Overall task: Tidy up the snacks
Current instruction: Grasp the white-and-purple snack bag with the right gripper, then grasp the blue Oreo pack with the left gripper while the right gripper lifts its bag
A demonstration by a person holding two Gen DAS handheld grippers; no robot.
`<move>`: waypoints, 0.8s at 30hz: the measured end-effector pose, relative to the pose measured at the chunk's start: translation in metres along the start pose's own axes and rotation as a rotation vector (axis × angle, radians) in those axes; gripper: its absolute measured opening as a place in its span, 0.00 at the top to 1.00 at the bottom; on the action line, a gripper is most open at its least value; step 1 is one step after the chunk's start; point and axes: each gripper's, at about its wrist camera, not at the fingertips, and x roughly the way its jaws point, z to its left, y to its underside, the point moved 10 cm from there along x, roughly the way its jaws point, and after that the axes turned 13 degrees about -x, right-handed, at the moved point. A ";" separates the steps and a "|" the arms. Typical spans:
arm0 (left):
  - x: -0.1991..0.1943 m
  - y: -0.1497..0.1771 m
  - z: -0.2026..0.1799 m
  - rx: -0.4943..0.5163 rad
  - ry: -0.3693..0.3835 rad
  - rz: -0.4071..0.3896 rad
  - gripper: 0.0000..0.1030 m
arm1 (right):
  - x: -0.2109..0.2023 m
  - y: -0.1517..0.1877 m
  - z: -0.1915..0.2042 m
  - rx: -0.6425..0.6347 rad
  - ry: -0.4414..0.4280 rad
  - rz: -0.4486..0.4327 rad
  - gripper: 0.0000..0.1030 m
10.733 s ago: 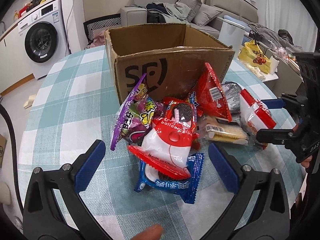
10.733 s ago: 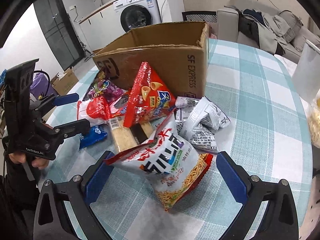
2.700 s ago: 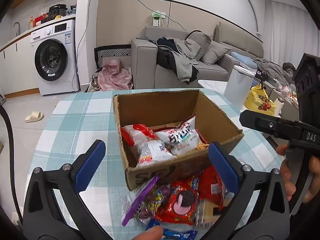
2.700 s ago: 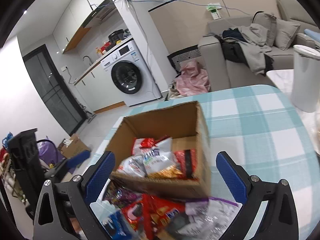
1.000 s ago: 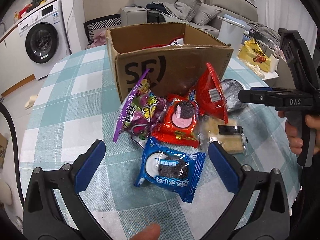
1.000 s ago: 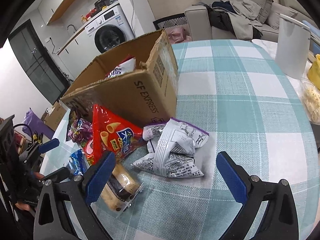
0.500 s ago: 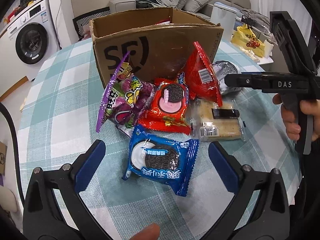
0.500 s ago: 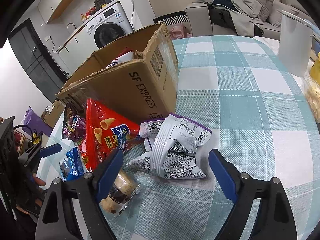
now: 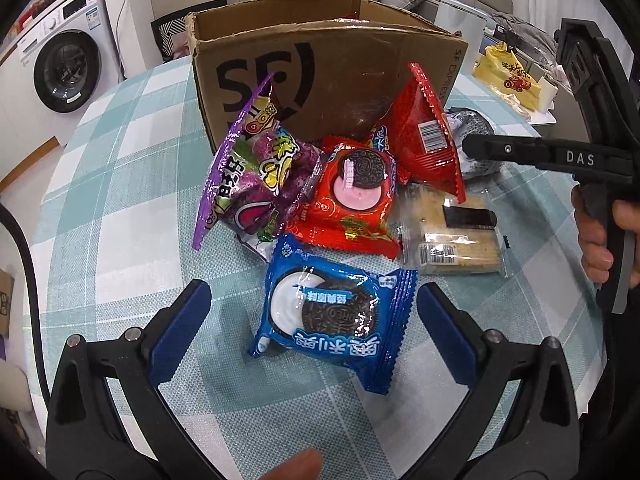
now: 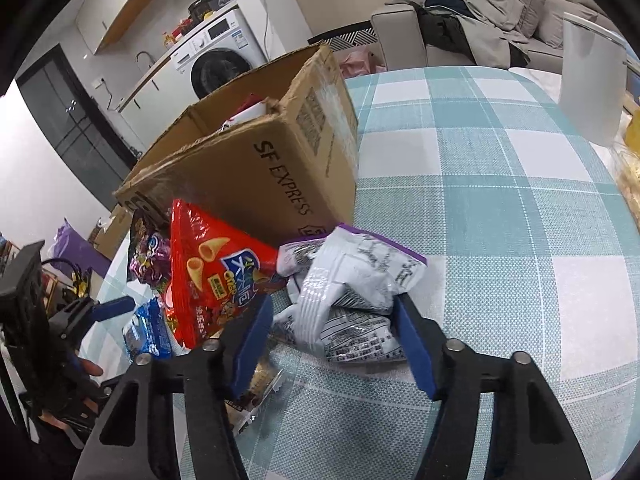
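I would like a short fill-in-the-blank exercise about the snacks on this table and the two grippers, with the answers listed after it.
1. The cardboard box carries the printed letters ____.
2. Between the left gripper's open fingers lies a ____ cookie packet.
3. The right gripper is closing around a crumpled ____ bag.
4. The tablecloth has a teal and white ____ pattern.

Answers: SF; blue; silver; checked

Teal-and-white checked tablecloth, blue cookie packet — red chip bag
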 end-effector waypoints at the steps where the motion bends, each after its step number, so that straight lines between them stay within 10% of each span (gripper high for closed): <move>1: 0.001 0.000 0.000 0.002 0.000 0.001 0.01 | -0.001 0.000 -0.001 0.006 -0.001 -0.004 0.46; 11: 0.008 0.005 -0.001 0.022 -0.006 0.032 0.01 | -0.011 -0.005 -0.010 0.034 0.001 -0.046 0.57; 24: 0.007 0.015 -0.007 0.088 0.026 0.060 0.34 | -0.047 -0.023 -0.010 0.036 -0.015 -0.151 0.57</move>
